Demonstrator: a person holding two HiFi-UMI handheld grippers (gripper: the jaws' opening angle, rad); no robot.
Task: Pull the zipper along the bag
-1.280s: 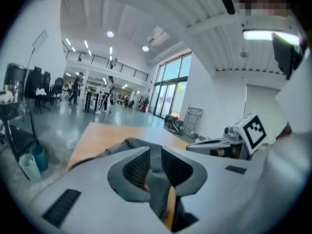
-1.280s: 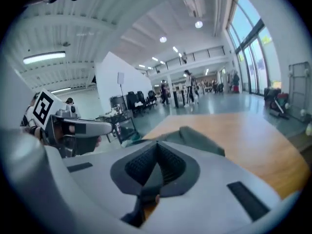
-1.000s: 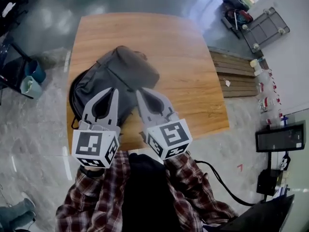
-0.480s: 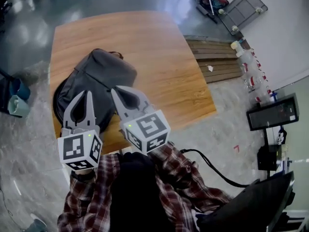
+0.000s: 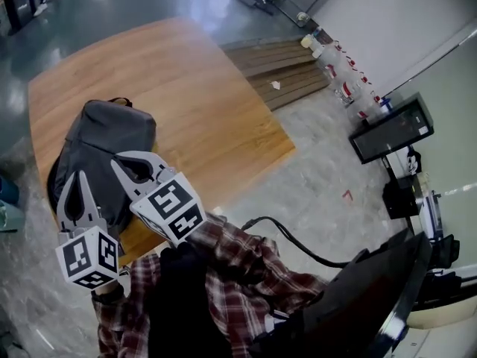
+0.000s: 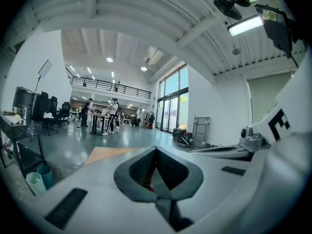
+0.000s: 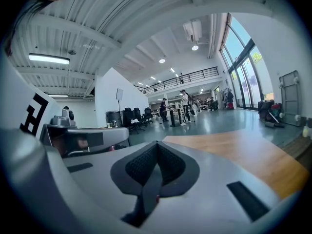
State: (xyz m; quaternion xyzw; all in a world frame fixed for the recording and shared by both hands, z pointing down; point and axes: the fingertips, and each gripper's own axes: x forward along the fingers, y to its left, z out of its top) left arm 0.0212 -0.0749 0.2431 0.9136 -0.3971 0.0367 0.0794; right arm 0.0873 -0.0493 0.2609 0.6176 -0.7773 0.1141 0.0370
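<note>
Backpack (image 5: 100,151) at frame left looks soft and slack; pinch its unseen zipper pull while bracing fabric. Left gripper (image 5: 77,176) and right gripper (image 5: 119,160) are closed, empty.

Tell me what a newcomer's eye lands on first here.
Low at the head view's left, the white left gripper and right gripper stand out, both shut and empty. Just beyond them a dark grey backpack lies on the near left part of a wooden table; neither gripper holds it.
</note>
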